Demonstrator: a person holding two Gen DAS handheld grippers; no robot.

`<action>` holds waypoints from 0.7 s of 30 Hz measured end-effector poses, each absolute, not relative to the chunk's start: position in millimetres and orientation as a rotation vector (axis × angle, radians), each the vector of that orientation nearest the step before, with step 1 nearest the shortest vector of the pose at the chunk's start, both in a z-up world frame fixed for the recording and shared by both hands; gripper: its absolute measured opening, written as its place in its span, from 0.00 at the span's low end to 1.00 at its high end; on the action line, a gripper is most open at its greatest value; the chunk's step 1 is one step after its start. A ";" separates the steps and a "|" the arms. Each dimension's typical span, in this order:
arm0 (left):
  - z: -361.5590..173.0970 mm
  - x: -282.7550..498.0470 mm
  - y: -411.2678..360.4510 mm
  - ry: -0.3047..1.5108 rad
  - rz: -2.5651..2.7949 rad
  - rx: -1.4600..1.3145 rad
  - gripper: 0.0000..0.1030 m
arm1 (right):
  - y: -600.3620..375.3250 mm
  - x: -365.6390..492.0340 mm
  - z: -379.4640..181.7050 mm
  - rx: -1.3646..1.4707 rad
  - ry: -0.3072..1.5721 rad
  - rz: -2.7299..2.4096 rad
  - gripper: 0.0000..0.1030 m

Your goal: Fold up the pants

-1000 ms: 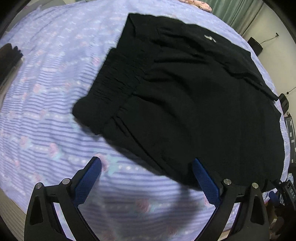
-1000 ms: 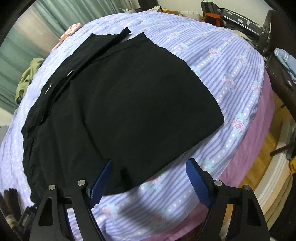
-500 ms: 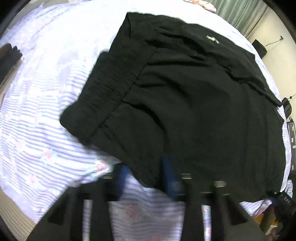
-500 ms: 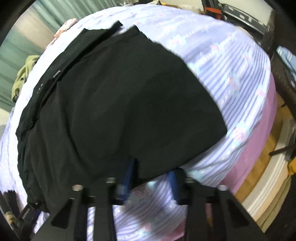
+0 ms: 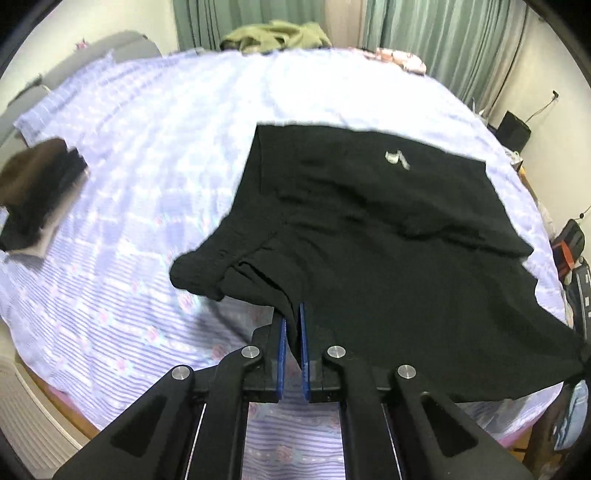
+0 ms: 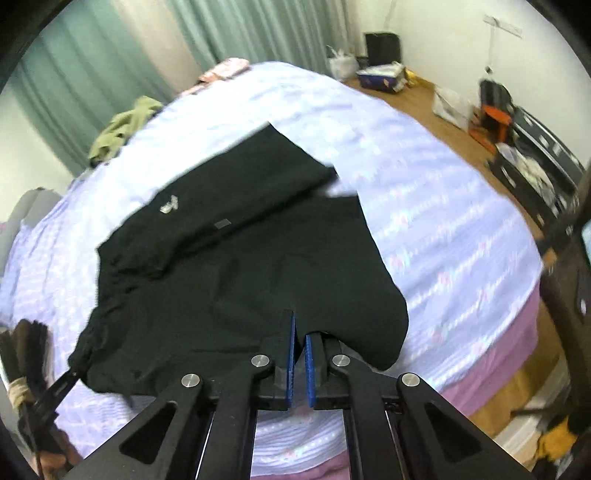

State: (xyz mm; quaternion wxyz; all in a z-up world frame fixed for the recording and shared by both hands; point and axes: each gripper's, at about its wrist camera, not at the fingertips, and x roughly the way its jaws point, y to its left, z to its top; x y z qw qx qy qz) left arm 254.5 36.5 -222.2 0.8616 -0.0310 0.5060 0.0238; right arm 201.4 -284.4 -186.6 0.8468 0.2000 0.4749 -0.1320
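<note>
**A:** Left wrist view first: the left gripper has its jaws pinched tight on the near edge of the black pants, close to the bunched waistband. The cloth lifts off the striped bed at the near side, while the far part lies flat.

**B:** For a clean fold, I'd say carry that edge straight over toward the far edge and keep it taut. What's around?

**A:** A dark folded pile sits well left of the pants, and an olive garment beyond them at the far edge of the bed. Neither blocks the way.

**B:** And the right wrist view?

**A:** The right gripper is clamped on the near edge of the pants too, toward the leg end. Both hands should rise level, or the cloth skews. Clutter on the floor lies well right of the pants.
</note>
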 end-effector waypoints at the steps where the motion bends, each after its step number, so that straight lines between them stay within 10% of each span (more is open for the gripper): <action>1: -216.3 255.1 31.6 1.052 0.054 -0.054 0.08 | -284.2 199.9 -179.5 0.413 0.999 -0.261 0.05; 16: -170.4 288.5 -5.4 1.041 0.007 0.005 0.07 | -303.8 207.4 -135.5 0.476 0.912 -0.238 0.05; 18: -168.3 289.0 -13.2 1.041 -0.001 0.027 0.07 | -310.3 196.8 -146.9 0.546 0.939 -0.258 0.10; 21: -167.4 292.2 -22.4 1.043 -0.009 0.070 0.07 | -314.8 178.0 -171.1 0.597 0.990 -0.304 0.45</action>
